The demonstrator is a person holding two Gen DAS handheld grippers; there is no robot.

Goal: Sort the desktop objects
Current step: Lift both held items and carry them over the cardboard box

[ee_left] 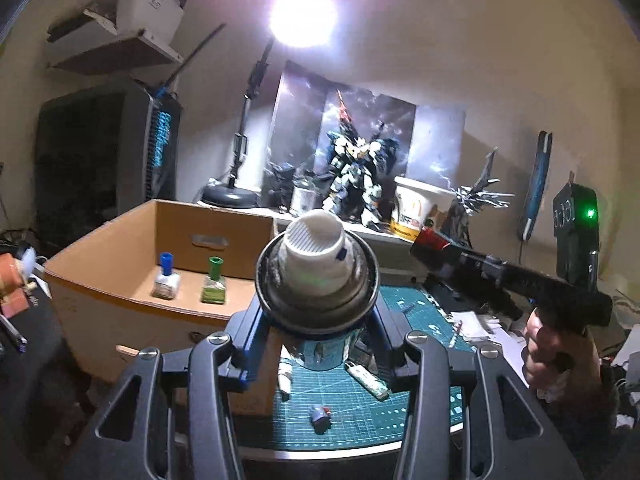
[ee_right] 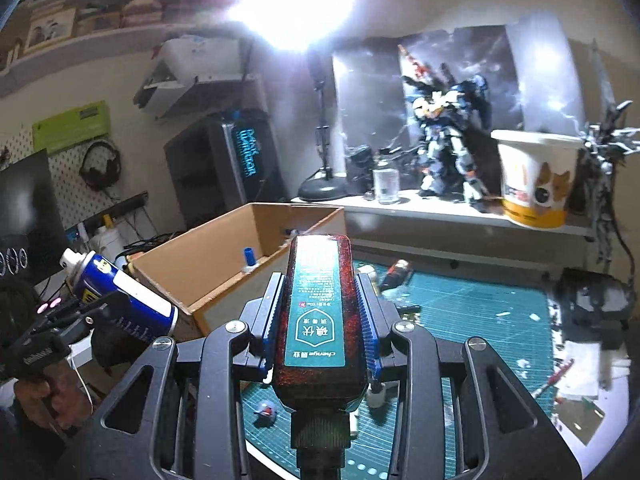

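Observation:
My left gripper (ee_left: 318, 322) is shut on a spray can (ee_left: 318, 268) with a white nozzle cap, held above the green cutting mat (ee_left: 404, 400) just right of the cardboard box (ee_left: 120, 280). In the right wrist view the same can (ee_right: 120, 288) shows blue and white, tilted beside the box (ee_right: 224, 264). My right gripper (ee_right: 320, 320) is shut on a dark red bottle (ee_right: 318, 304) with a teal label, held over the mat (ee_right: 472, 312). Two small glue bottles, one blue-capped (ee_left: 164, 276) and one green-capped (ee_left: 214, 280), stand inside the box.
Small bits lie on the mat: a lighter (ee_left: 368, 380), a tiny figure (ee_left: 320, 418) and a tube (ee_left: 284, 380). A shelf behind holds a robot model (ee_left: 356, 176), a paper bucket (ee_left: 420, 208) and a lamp base (ee_left: 230, 196). Paper clutter (ee_right: 580, 376) lies at the right.

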